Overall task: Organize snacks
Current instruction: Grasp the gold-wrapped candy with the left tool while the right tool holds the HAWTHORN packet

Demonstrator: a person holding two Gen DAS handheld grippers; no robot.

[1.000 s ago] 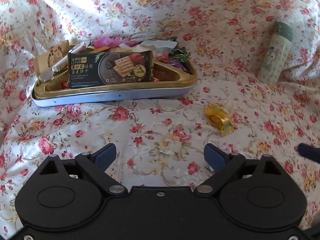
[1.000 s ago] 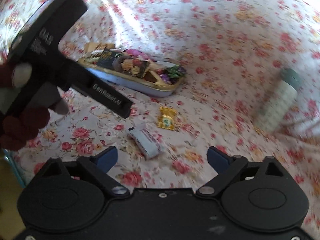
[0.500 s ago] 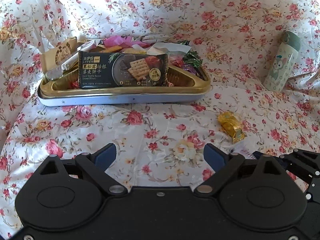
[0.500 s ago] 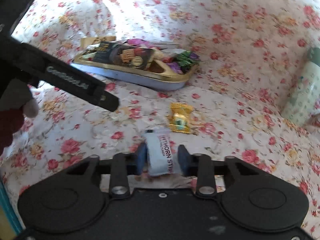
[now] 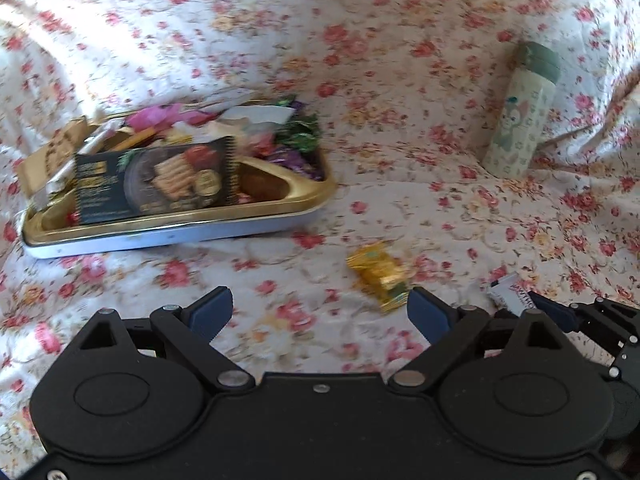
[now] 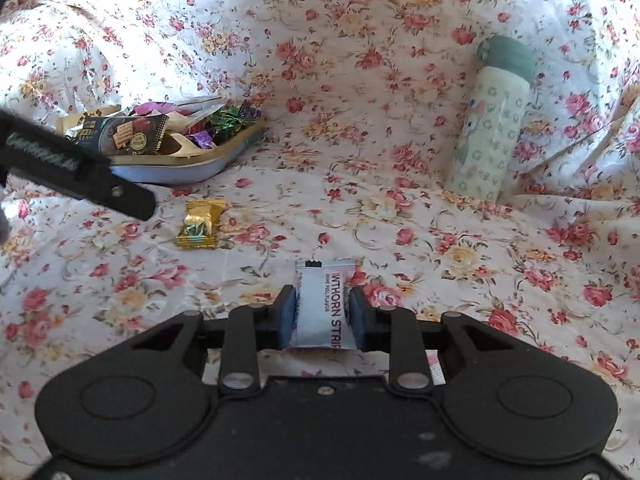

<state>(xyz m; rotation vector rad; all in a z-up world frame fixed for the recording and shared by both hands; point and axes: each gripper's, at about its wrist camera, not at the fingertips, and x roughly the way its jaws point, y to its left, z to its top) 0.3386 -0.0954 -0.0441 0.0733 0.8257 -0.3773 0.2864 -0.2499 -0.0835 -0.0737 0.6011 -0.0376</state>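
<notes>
The right gripper (image 6: 322, 312) pinches a pale blue snack packet (image 6: 325, 307); the left gripper (image 5: 320, 310), jaws spread, hovers near the gold candy (image 5: 378, 274), seemingly empty, below the tray (image 5: 180, 226).

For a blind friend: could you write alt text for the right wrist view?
The right gripper pinches a pale blue snack packet over a floral cloth. Beyond lie a gold candy, a full snack tray and a green-capped bottle.

A home setting, by the look of it: a rumpled rose-print cloth (image 6: 360, 128) covered the whole surface, where a gold-rimmed tray (image 6: 224, 154) heaped with wrapped sweets sat well apart from a cartoon-printed drinking flask (image 6: 490, 120).
</notes>
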